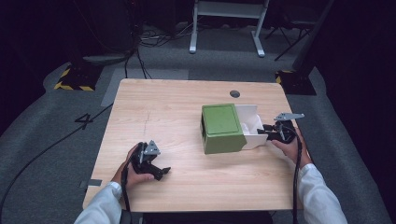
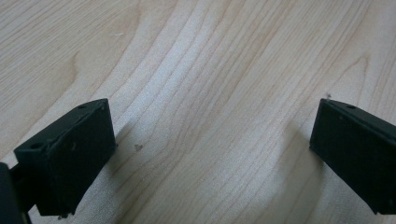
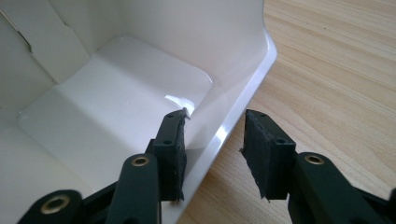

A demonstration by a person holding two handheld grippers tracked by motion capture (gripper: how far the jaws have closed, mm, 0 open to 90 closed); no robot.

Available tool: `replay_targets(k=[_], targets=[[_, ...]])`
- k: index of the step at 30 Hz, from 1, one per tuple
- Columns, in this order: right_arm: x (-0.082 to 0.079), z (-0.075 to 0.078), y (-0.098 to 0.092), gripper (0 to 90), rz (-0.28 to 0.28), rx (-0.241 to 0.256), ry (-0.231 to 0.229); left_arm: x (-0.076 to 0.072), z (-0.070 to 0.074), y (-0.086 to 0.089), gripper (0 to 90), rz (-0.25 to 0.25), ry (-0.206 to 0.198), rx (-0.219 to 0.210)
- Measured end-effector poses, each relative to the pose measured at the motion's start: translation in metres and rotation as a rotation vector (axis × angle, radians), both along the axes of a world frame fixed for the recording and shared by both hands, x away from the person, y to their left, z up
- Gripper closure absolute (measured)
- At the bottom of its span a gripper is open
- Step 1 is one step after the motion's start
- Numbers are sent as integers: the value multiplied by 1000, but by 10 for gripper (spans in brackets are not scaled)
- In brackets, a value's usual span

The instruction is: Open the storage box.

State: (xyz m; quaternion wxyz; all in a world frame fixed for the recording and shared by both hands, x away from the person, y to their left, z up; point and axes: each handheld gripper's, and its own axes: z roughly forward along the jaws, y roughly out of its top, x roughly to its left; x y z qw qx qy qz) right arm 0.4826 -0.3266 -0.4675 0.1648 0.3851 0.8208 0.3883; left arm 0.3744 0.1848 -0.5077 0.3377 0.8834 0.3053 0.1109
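Light wood table (image 1: 173, 121) on grey carpet, dark room, white desk legs (image 1: 226, 28) at top centre, hazard-striped bases at upper left and right. Green box (image 1: 222, 128) sits right of table centre, white glossy inner tray (image 1: 252, 126) slid out its right side. Right gripper (image 3: 212, 154) straddles the tray's curved wall, jaws narrow, one inside, one outside. Left gripper (image 2: 212, 154) at lower left over bare wood, jaws wide, holding nothing.

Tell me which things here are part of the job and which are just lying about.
In the job: green box, its white inner tray, right gripper straddling the tray's rim.
Lying about: left gripper open over bare table; white desk frame behind.
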Motion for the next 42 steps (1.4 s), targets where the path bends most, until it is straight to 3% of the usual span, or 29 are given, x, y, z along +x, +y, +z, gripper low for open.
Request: replay_targets(k=[28, 42], targets=[[2, -2, -12, 558, -22, 12, 2, 0, 0, 0, 3, 0, 0, 0], [-5, 17, -19, 424, -52, 33, -73, 0, 0, 0, 3, 0, 0, 0]])
